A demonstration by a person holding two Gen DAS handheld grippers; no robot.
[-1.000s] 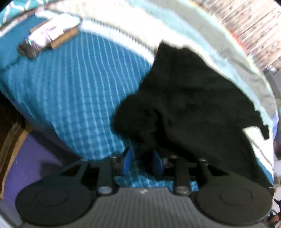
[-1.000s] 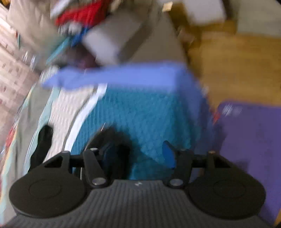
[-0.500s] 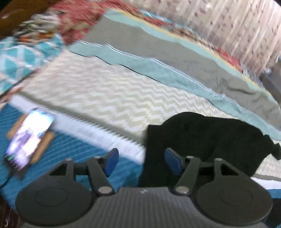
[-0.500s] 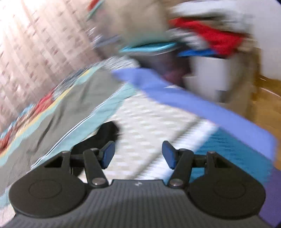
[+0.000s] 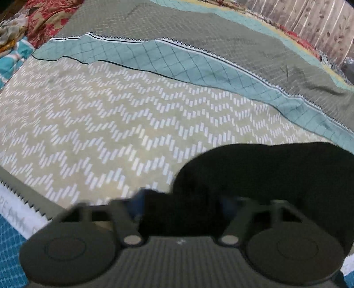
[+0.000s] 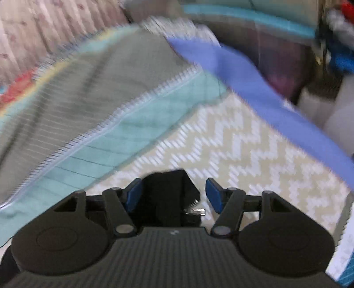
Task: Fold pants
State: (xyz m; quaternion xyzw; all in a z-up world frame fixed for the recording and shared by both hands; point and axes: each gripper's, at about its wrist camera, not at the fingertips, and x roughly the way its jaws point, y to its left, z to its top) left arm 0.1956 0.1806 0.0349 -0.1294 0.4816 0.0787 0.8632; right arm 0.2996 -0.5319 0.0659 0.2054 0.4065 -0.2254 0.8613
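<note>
The black pants (image 5: 276,177) lie bunched on the zigzag bed cover (image 5: 110,124), at the lower right of the left wrist view. My left gripper (image 5: 182,201) is low over their near edge. Its jaws are closing, with black cloth filling the gap between the blurred blue pads. In the right wrist view another end of the pants (image 6: 166,192), with a small metal zip (image 6: 195,211), sits between the fingers of my right gripper (image 6: 174,196). That gripper is open: the cloth lies against the left pad (image 6: 133,196) and clear of the right one.
Behind the zigzag cover run a teal quilted band (image 5: 199,66) and a grey-green quilt (image 5: 199,28). A patterned curtain (image 5: 320,28) hangs at the far side, and red floral cloth (image 5: 48,17) lies at the top left. A blue sheet edge (image 6: 254,88) and blurred clutter (image 6: 331,44) border the right.
My left gripper let go of the bunched cloth, opened, swung across the bed and now has pants cloth between its pads again. My right gripper swept from the bed corner onto the pants' other end.
</note>
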